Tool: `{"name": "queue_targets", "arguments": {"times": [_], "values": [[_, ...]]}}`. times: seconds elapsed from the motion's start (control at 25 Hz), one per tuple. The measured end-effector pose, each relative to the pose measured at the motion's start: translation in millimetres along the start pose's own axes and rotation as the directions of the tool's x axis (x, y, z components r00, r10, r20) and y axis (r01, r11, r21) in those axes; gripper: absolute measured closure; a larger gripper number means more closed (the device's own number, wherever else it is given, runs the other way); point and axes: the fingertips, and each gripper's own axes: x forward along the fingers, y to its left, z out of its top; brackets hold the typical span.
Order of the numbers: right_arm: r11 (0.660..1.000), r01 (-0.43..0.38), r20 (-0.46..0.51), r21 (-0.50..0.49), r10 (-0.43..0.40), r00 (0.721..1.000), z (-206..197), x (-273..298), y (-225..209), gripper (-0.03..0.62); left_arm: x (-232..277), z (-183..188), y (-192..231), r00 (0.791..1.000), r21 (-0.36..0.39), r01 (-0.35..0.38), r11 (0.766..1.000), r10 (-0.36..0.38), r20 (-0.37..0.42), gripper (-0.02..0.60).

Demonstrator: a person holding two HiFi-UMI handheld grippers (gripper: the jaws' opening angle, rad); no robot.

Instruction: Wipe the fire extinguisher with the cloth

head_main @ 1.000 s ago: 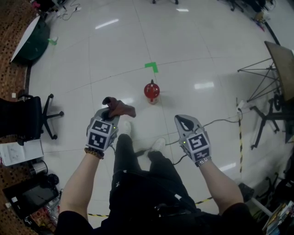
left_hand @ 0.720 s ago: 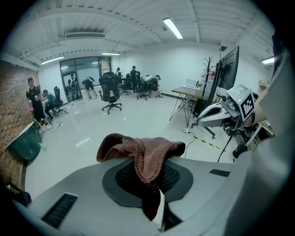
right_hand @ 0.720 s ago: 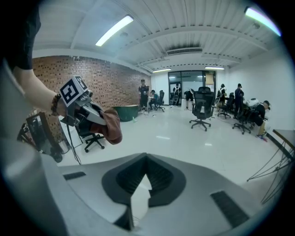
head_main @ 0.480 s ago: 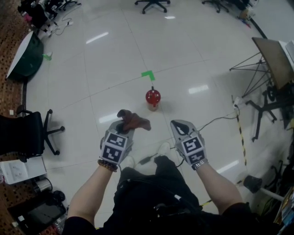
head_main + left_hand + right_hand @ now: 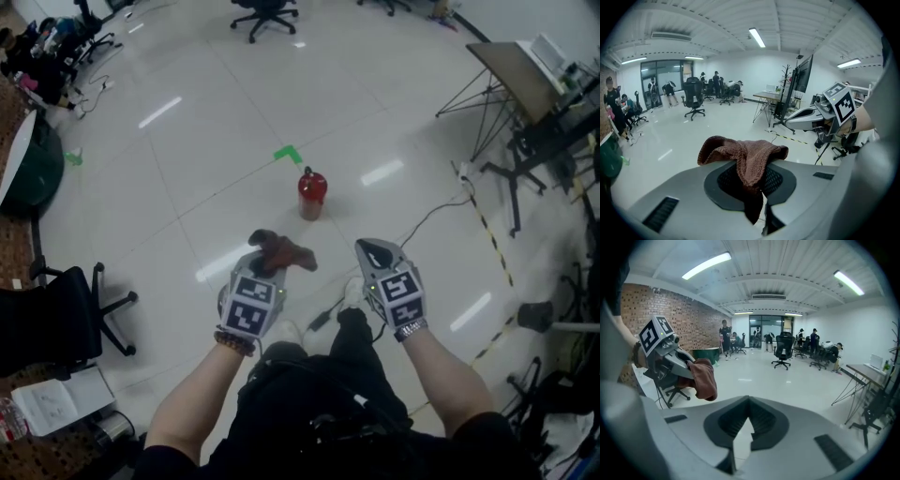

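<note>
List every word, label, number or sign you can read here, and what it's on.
None can be read.
Left claw, right claw: square coded markers, no letters.
Extinguisher: label, if any, too small.
Papers: print too small.
Green tape: corner mark, no words.

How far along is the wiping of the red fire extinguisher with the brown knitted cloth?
Done: the brown knitted cloth is picked up, clamped in the left gripper. In hand: both grippers are held out above the glossy white floor, the right gripper shut and empty. Left: the red fire extinguisher stands on the floor ahead, apart from the cloth, so reaching it and all the wiping remain.
</note>
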Motion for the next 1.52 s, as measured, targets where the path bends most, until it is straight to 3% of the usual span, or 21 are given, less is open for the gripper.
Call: {"name": "queue_targets", "arguments": {"times": [0.24, 0.48, 0.8, 1.16, 1.52], "values": [[0.997, 0.071, 0.001, 0.025, -0.071, 0.997, -8.7, -34.2, 42.5, 0.572, -35.8, -25.3, -13.0, 0.998, 0.04, 0.058, 0.998, -0.059, 0.01, 0.535], [0.994, 0.098, 0.012, 0.046, -0.099, 0.995, -12.7, -55.5, 55.8, 0.572, -53.9, -33.2, -21.6, 0.998, 0.05, 0.059, 0.997, -0.06, 0.028, 0.535], [0.996, 0.054, 0.028, 0.072, -0.056, 0.998, -25.1, -85.9, 43.3, 0.572, -53.3, -29.9, -68.8, 0.999, 0.04, 0.032, 0.999, -0.033, 0.025, 0.535], [1.0, -0.013, 0.039, 0.027, 0.012, 0.999, -38.0, -114.3, 20.4, 0.572, -49.0, -32.7, -120.4, 0.999, -0.012, -0.031, 0.999, 0.031, 0.025, 0.535], [0.999, -0.043, 0.049, 0.017, 0.042, 0.998, -49.9, -136.8, 0.2, 0.574, -42.3, -27.9, -158.3, 0.998, -0.019, -0.064, 0.998, 0.065, 0.022, 0.535]]}}
